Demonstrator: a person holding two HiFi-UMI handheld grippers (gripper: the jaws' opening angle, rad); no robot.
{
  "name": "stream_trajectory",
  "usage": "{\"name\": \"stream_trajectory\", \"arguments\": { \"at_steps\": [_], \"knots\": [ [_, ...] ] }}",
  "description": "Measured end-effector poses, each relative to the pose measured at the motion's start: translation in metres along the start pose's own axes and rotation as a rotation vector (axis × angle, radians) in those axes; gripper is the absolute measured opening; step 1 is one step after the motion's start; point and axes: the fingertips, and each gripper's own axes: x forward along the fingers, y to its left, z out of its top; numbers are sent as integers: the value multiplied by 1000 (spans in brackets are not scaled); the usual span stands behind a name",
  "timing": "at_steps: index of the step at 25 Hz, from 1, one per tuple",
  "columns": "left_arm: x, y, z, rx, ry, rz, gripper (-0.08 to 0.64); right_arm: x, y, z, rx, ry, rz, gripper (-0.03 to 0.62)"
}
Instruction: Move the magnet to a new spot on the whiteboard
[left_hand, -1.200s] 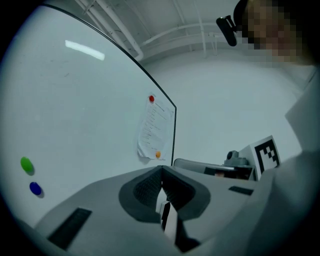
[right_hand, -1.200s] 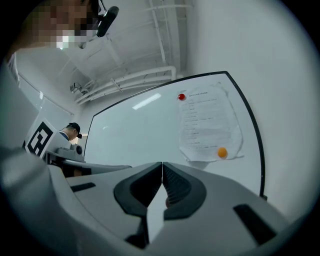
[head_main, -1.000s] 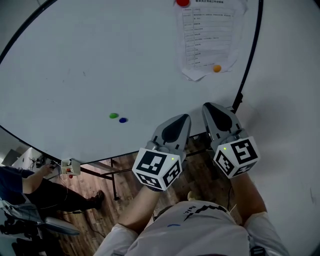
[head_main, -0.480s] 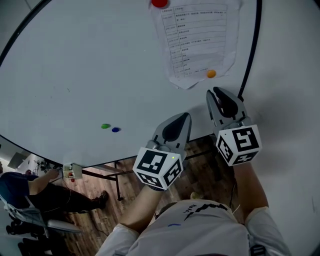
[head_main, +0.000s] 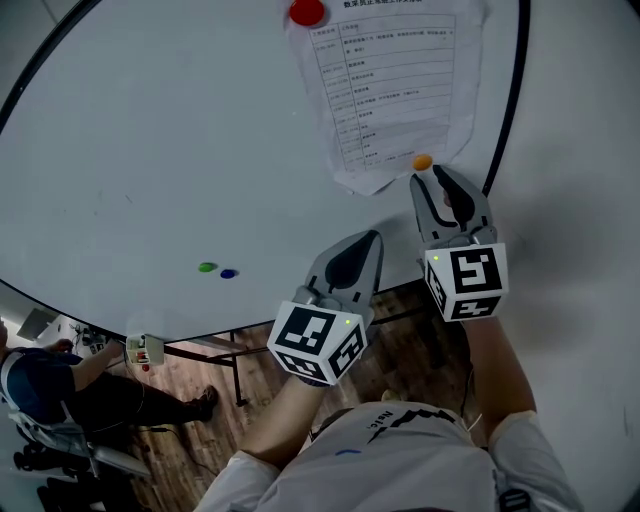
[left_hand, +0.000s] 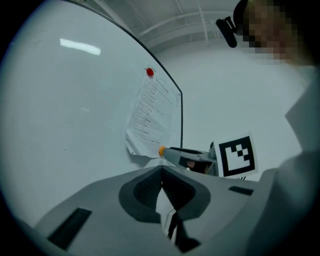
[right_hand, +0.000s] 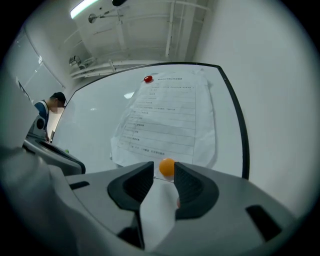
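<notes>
Head view: my right hand-held gripper (head_main: 431, 178) reaches up to the whiteboard (head_main: 150, 130), its tips just under the orange magnet (head_main: 423, 162), which sits at the lower right corner of the sheet (head_main: 400, 90). A red magnet (head_main: 306, 12) pins the sheet's top left corner. My left hand-held gripper (head_main: 373, 238) hangs lower, beside the right one, off the board. A green magnet (head_main: 207, 267) and a blue magnet (head_main: 229, 273) lie side by side, well left.

Left gripper view: my left hand-held gripper (left_hand: 161, 169) is clenched on nothing, jaws together. Beyond it the right one (left_hand: 192, 157) points at the orange magnet (left_hand: 161, 150).

Right gripper view: my right hand-held gripper (right_hand: 163, 166) is released; its jaws have just been opening, and the orange magnet (right_hand: 167, 166) shows in the gap at their tips, on the sheet (right_hand: 165, 120), not squeezed.
</notes>
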Motion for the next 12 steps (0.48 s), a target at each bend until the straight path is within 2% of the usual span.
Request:
{"name": "stream_trajectory", "arguments": {
  "at_steps": [12],
  "knots": [
    [1,9,-2,-9,-2,18,11,17,-2,0,-78,15,-43,129]
  ]
}}
